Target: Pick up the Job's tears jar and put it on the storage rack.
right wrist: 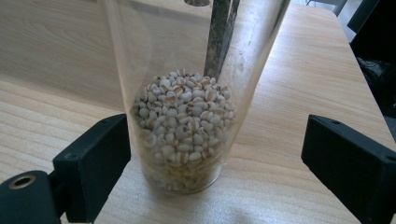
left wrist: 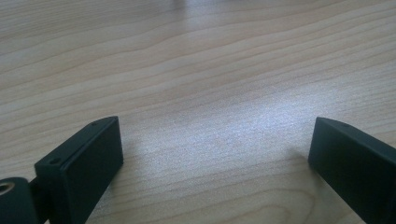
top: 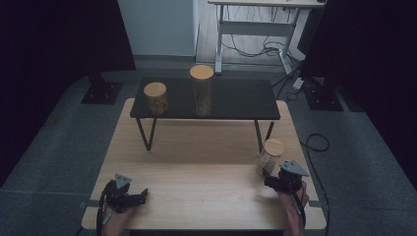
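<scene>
A clear glass jar [top: 270, 156] with a wooden lid stands on the light wooden table [top: 196, 187] near its right edge. In the right gripper view the jar [right wrist: 184, 126] is about a third full of pale grains. My right gripper [top: 269, 180] [right wrist: 217, 128] is open with the jar's base between its jaws. The left jaw is close beside the glass and the right jaw stands well apart from it. My left gripper [top: 143, 194] [left wrist: 212, 130] rests low at the table's front left, open over bare wood with nothing between its jaws.
A low black shelf [top: 236, 101] on thin legs spans the back of the table. On it stand a short jar [top: 156, 98] and a taller jar [top: 201, 91], both with wooden lids. One shelf leg [top: 258, 137] comes down just behind the jar on the table.
</scene>
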A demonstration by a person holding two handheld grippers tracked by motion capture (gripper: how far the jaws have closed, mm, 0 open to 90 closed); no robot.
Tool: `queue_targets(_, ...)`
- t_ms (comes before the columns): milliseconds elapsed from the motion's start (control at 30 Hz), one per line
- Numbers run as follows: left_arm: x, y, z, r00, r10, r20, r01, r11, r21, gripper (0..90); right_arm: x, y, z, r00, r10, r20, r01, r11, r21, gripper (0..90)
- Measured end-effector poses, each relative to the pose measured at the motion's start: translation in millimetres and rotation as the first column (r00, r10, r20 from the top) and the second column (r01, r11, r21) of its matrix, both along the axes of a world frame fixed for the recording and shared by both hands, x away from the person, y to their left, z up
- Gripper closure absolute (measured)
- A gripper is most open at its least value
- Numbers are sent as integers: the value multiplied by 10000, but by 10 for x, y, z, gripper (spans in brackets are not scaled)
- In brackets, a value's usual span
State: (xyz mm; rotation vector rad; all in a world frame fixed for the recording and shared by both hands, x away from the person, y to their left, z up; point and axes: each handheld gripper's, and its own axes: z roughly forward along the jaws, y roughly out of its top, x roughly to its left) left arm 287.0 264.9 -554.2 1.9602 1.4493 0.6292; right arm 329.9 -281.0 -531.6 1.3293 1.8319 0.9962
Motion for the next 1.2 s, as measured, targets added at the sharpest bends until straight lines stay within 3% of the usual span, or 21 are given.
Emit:
queue_targets(467,0,0,0,10000,3,0,-3,10000,-1,26,91,53,6,9997,247,48,-247,9997,18,89)
queue_targets(1200,0,0,0,10000,2,1,-2,10000,-1,26,234,90,-12,9984,557,-110,-550,9971,519,162)
